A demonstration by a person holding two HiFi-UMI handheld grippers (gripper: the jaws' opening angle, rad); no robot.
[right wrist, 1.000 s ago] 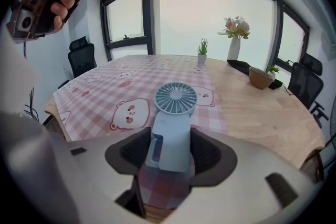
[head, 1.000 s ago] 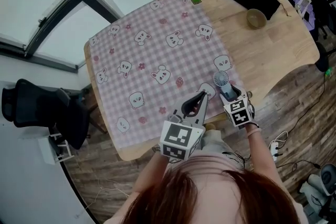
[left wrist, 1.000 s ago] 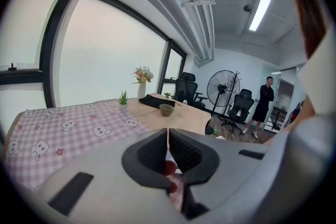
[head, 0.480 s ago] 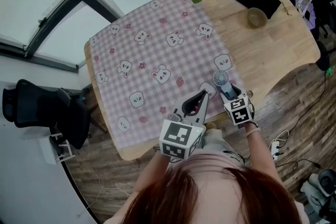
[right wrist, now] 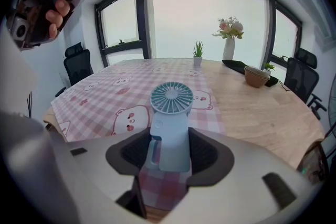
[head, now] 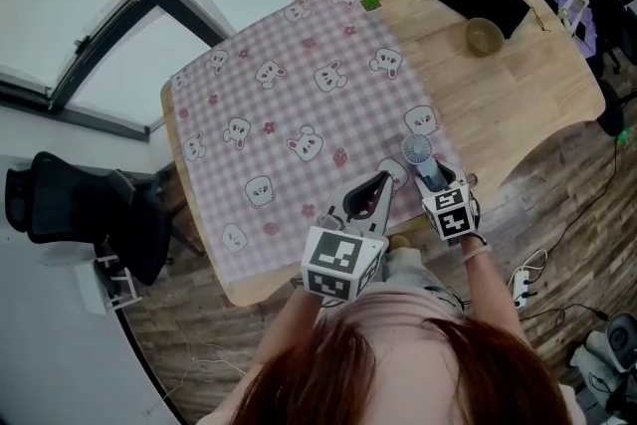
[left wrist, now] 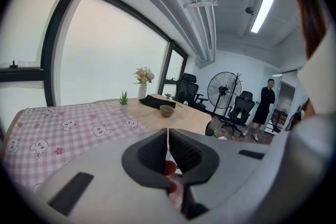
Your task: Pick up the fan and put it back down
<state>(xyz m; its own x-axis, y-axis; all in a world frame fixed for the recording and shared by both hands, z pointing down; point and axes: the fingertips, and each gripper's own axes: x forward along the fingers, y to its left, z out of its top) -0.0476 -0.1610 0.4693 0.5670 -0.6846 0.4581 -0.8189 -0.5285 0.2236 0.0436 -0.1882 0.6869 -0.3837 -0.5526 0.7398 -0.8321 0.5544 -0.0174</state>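
The jaws of our right gripper stand wide, with the handle of the fan filling the gap. Both pads seem to bear on its sides, so we read this as a pinch low on the handle. Our left gripper has its jaws pressed together on nothing and hangs just beside the right one.

The fan is at the near right corner of the checked cloth, close to the bench's near edge. We cannot tell whether its underside is on the cloth or just clear of it.

**What could go wrong**
- **Drooping:** the hold is near the foot of the handle and the round head sits well beyond the jaws. In a lift, the head's weight could swing the fan down between the pads.
- **Slipping:** the plastic looks smooth, and a small loop on the handle's left side lies by one pad. That contact may be uneven and let the fan twist out.
- **Falling off:** if we set it down any nearer to us, it could go over the bench edge.
- **Dragging the cloth:** a low lift could pull the cloth along.

**Which way the fan points**
Its long axis runs along the jaws, away from us toward the middle of the bench. The foot is nearest us, the head is at the far end, and the grille faces up toward both cameras.
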